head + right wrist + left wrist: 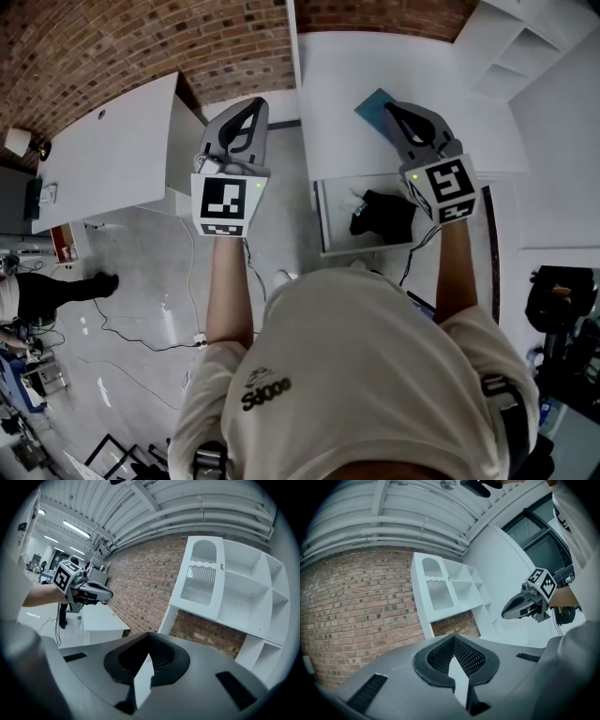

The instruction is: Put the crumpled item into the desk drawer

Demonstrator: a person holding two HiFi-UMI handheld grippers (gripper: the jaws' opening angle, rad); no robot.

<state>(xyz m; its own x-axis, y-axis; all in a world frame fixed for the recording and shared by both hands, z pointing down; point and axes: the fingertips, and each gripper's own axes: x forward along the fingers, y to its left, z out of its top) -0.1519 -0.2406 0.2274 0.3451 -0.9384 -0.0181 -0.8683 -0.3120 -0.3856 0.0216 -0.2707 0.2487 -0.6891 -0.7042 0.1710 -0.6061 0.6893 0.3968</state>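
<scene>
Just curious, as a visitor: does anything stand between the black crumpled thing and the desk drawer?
Nothing visible does: the black crumpled item seems to lie inside the open drawer already.

Head view downward, gripper views share shelving (450,592)

Both forearms (228,291) bare, extended forward, apart. Jaws of left gripper (251,105) together, nothing between them (right gripper (392,108) the same). Both point away from the body.
</scene>
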